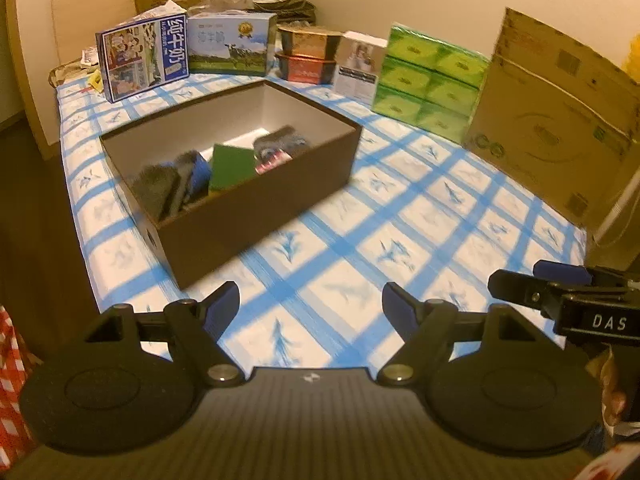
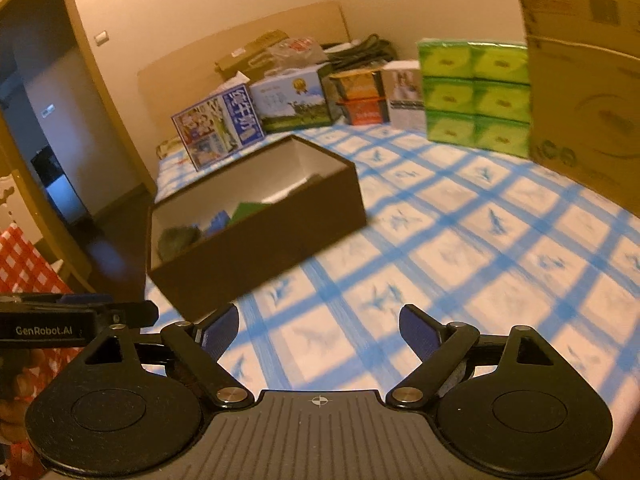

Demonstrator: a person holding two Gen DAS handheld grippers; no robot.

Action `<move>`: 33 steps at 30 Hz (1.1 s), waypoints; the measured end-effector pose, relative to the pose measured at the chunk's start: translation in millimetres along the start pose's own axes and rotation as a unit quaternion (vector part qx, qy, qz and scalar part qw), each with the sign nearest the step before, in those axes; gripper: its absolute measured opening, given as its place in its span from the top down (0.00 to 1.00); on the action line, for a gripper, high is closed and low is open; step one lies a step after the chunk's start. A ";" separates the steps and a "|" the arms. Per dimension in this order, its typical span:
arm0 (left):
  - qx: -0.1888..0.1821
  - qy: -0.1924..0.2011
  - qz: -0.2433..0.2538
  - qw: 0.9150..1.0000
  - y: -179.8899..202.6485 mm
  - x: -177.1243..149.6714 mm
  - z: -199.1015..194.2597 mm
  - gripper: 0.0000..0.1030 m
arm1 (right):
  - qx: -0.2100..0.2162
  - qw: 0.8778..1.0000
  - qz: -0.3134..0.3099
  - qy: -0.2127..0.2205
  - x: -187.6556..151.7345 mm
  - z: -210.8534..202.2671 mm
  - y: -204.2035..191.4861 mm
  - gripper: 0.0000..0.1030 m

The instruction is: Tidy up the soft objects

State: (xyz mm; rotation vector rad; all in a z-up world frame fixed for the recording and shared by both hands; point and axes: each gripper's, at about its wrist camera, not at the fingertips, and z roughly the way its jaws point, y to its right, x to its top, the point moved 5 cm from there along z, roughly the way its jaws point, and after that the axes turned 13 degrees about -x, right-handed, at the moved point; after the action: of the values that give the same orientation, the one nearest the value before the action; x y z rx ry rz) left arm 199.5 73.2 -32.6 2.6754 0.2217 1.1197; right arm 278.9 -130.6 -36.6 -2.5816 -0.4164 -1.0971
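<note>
Bedsheet [image 1: 400, 216], blue-checked, covering the whole work surface and carrying everything below. Cardboard carton [image 1: 560, 120] standing upright at two o'clock, green tissue packs [image 1: 432, 80] stacked against its left side, milk cartons [image 1: 144, 60] propped at eleven o'clock; apparently pushed to the far edge to leave the middle free for sorting.

Brown box [image 1: 256, 208] sitting open-topped at ten o'clock from the left wrist view, lying at an angle to the sheet's checks. Serving, by judgement, as the collection point. Soft objects [image 1: 192, 176] lying inside against its near wall: grey fuzzy pieces, a blue one, a green flat piece, a dark patterned one. No loose soft items showing on the sheet, suggesting sorting largely done.

Left gripper [image 1: 310, 304] hovering over bare sheet at six o'clock, jaws spread wide, holding and touching nothing. Right gripper [image 2: 318, 326] likewise wide apart and empty, positioned close alongside, short of the box.
</note>
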 end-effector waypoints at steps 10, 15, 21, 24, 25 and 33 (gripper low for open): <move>0.001 -0.017 0.022 1.000 44.5 -49.2 -22.3 0.26 | -0.040 0.999 -0.011 -0.034 -49.5 -45.6 11.2 0.16; -0.002 -0.029 0.017 0.999 52.3 -75.7 -34.4 0.26 | -0.050 0.997 -0.013 -0.056 -73.3 -63.5 13.2 0.16; -0.006 -0.041 0.017 0.999 58.5 -101.7 -48.4 0.26 | -0.055 0.996 -0.006 -0.068 -96.7 -84.3 11.8 0.16; -0.009 -0.044 0.022 0.999 62.0 -110.9 -54.6 0.26 | -0.059 0.996 -0.003 -0.071 -105.9 -92.4 10.3 0.16; -0.011 -0.044 0.023 0.999 62.8 -113.1 -56.7 0.26 | -0.060 0.996 -0.002 -0.071 -108.3 -94.9 9.9 0.16; -0.016 -0.037 0.026 0.999 65.9 -117.3 -64.1 0.26 | -0.071 0.995 -0.005 -0.074 -118.0 -102.4 7.8 0.16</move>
State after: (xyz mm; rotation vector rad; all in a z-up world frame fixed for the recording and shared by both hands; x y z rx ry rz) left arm 75.2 -6.9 -51.0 2.7032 0.1213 1.0276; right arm 137.4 -194.2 -56.7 -2.7999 -0.3990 -0.9734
